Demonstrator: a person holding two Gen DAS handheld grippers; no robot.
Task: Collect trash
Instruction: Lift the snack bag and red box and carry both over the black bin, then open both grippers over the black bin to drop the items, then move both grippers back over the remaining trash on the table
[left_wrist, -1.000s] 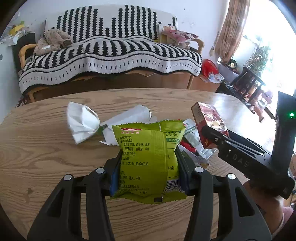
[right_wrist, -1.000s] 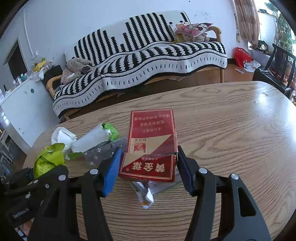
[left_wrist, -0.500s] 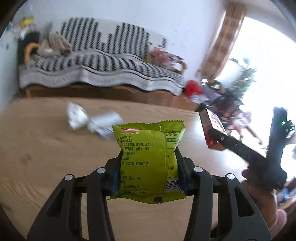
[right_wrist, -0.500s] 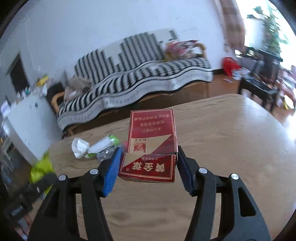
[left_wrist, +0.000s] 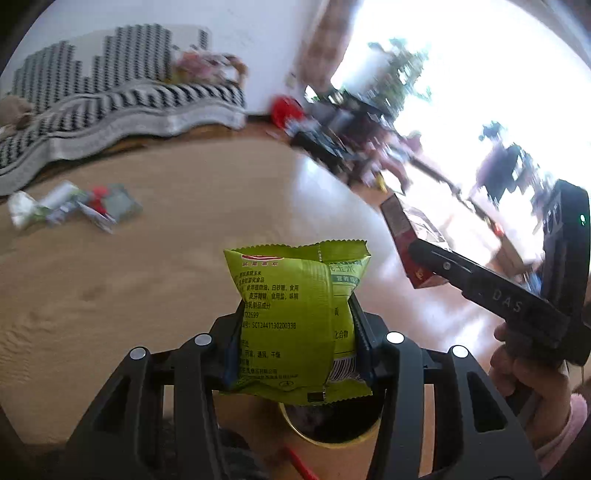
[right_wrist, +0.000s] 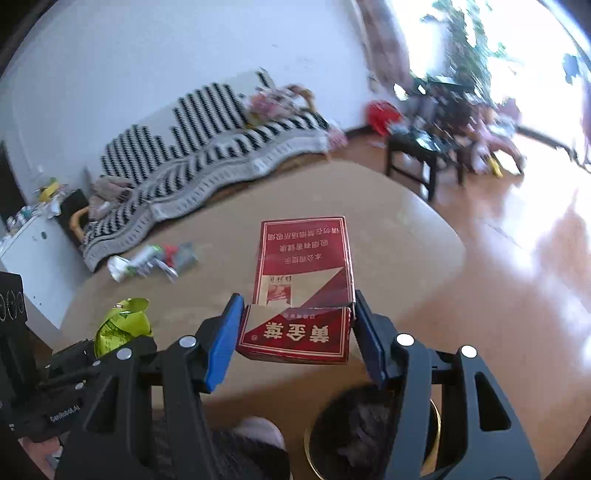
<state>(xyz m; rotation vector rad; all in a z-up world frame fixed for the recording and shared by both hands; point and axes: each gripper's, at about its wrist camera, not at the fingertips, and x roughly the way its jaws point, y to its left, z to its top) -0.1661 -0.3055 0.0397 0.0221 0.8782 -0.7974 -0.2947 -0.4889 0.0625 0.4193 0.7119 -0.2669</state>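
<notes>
Left wrist: left gripper (left_wrist: 295, 343) clamps a green crinkled snack packet (left_wrist: 295, 317), held upright over a round gold-rimmed bin (left_wrist: 328, 424) below the wooden table (left_wrist: 147, 277) edge. Leftover trash pile (left_wrist: 74, 206) sits far left on the table.

Right wrist: right gripper (right_wrist: 295, 332) pinches a red cardboard cigarette box (right_wrist: 301, 291), above the same bin (right_wrist: 369, 435).

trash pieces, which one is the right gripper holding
The red box, clamped between the right gripper's blue pads. The green snack bag is in the left gripper; the other scraps lie on the table.
</notes>
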